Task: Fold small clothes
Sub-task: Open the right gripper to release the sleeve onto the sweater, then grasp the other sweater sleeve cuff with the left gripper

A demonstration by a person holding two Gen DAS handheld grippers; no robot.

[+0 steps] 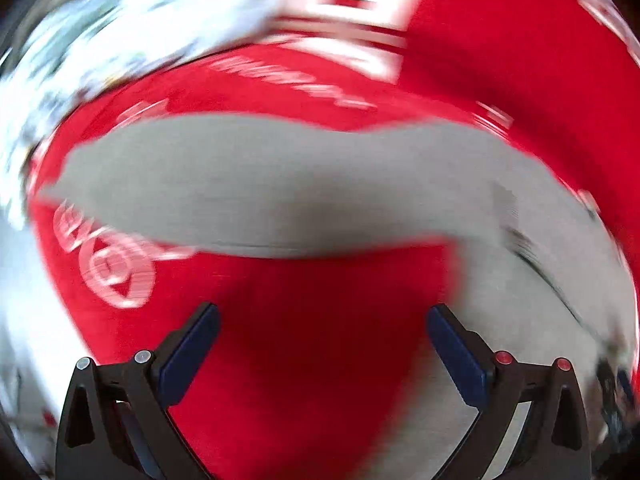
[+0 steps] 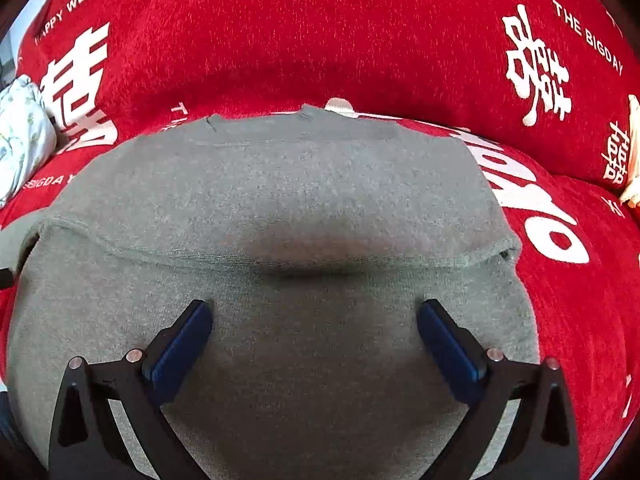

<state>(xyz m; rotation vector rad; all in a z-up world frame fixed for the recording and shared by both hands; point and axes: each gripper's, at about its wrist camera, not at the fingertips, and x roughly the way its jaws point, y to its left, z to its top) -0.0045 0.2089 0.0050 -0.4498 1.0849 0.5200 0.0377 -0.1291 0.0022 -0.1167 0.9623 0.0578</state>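
Note:
A grey knit garment (image 2: pixel 280 200) lies flat on a red sofa cover, folded over once with a hem edge running across its middle. My right gripper (image 2: pixel 314 312) is open, its blue-padded fingers spread over the garment's near part, holding nothing. In the blurred left wrist view the same grey garment (image 1: pixel 280 184) lies ahead and to the right. My left gripper (image 1: pixel 323 316) is open and empty over red fabric, just short of the garment's edge.
The red cover (image 2: pixel 320 40) with white characters and lettering spans the sofa seat and back. A white floral cloth (image 2: pixel 20 132) lies at the far left; it also shows blurred in the left wrist view (image 1: pixel 100 40). A cream object (image 2: pixel 632 160) sits at the right edge.

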